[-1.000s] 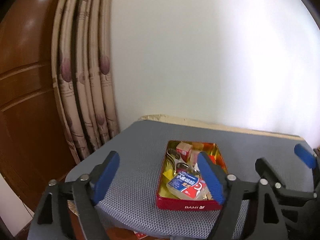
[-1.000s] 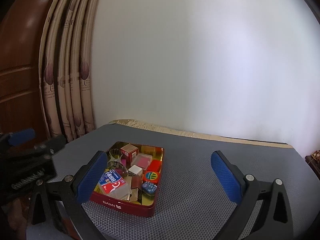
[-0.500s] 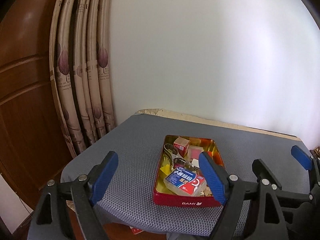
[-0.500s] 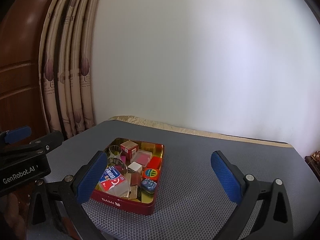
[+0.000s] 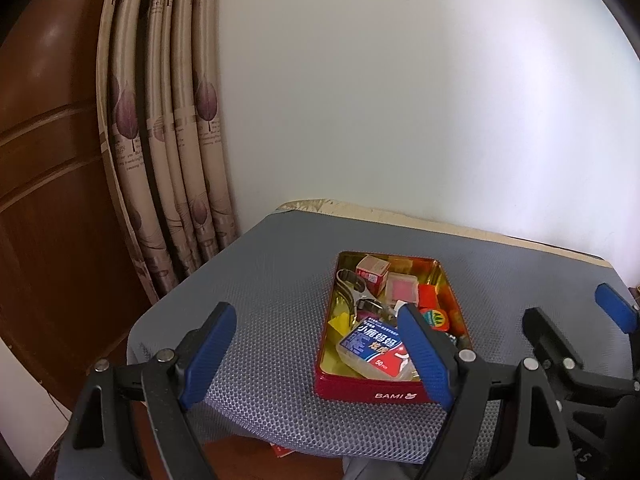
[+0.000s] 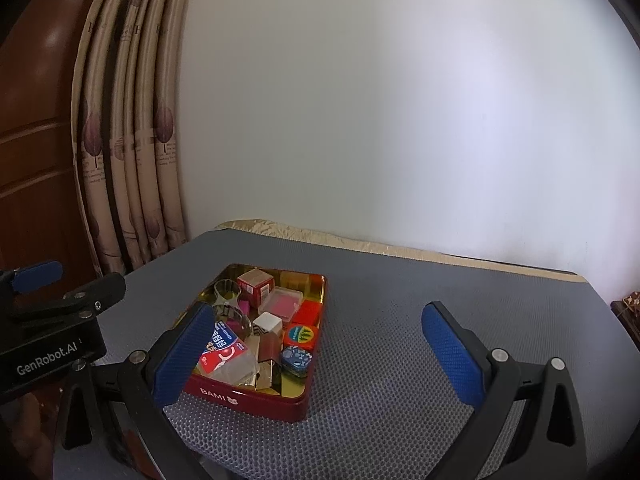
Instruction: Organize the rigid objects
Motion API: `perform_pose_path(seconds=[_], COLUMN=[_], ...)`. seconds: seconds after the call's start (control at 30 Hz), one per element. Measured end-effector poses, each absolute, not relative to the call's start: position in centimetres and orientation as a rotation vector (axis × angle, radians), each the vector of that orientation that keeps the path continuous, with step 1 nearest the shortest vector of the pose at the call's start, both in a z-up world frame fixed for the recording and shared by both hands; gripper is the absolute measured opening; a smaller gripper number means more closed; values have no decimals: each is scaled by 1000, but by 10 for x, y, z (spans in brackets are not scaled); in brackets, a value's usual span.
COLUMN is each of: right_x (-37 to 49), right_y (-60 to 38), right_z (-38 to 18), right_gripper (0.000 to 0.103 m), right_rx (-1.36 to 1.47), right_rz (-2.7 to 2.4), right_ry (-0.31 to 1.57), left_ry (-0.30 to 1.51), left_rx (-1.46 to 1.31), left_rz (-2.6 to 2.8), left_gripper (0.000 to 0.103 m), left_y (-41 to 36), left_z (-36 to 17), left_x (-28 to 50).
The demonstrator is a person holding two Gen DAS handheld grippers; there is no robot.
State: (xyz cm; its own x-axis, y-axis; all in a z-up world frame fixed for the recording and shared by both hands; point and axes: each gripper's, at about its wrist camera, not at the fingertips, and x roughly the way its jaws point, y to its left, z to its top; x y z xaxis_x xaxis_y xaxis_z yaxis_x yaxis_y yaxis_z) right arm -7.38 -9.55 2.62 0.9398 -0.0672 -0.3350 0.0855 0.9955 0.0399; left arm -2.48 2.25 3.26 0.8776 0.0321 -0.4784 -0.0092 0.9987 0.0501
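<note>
A red BAMI tin (image 5: 372, 394) with a gold inside sits on the grey mesh mat (image 5: 272, 292); it also shows in the right wrist view (image 6: 248, 396). It holds several small rigid items: a clear box with a blue and red label (image 5: 374, 346), a red cube box (image 6: 256, 282), a pink-lidded case (image 6: 285, 301), metal rings (image 6: 228, 292). My left gripper (image 5: 316, 350) is open and empty, above the mat just left of the tin. My right gripper (image 6: 320, 354) is open and empty, over the tin's right side.
The mat covers a small table against a white wall (image 6: 400, 120). Beige leaf-print curtains (image 5: 172, 160) and a brown wooden door (image 5: 48, 160) stand at the left. The mat's front edge (image 5: 304, 446) drops off close to the grippers. Bare mat (image 6: 400, 340) lies right of the tin.
Both grippers have risen and drawn back slightly, so the tin sits a little lower and more of the mat shows. Both stay open and empty.
</note>
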Motion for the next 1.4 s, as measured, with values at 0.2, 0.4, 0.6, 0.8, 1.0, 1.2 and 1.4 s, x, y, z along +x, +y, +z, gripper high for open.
perform_pose_path(seconds=[0.2, 0.4, 0.6, 0.8, 1.0, 1.2, 1.4], right_x=[-74, -73, -71, -72, -70, -70, -70], right_y=[-94, -94, -96, -96, -97, -96, -97], right_z=[25, 25, 23, 23, 22, 22, 21], right_gripper=[103, 103, 103, 103, 103, 103, 103], right_rx=[42, 37, 29, 23, 20, 14, 12], right_rz=[-75, -69, -60, -52, -46, -44, -40], right_ry=[350, 354, 373, 372, 382, 380, 384], left_ry=[544, 594, 610, 614, 625, 630, 632], left_rx=[29, 12, 11, 27, 28, 25, 27], left_rz=[33, 41, 38, 30, 28, 30, 29], left_gripper=[85, 85, 85, 85, 85, 85, 85], left_y=[27, 30, 30, 26, 26, 26, 26], left_z=[26, 18, 16, 14, 13, 13, 11], left_x=[-17, -8, -4, -5, -3, -2, 0])
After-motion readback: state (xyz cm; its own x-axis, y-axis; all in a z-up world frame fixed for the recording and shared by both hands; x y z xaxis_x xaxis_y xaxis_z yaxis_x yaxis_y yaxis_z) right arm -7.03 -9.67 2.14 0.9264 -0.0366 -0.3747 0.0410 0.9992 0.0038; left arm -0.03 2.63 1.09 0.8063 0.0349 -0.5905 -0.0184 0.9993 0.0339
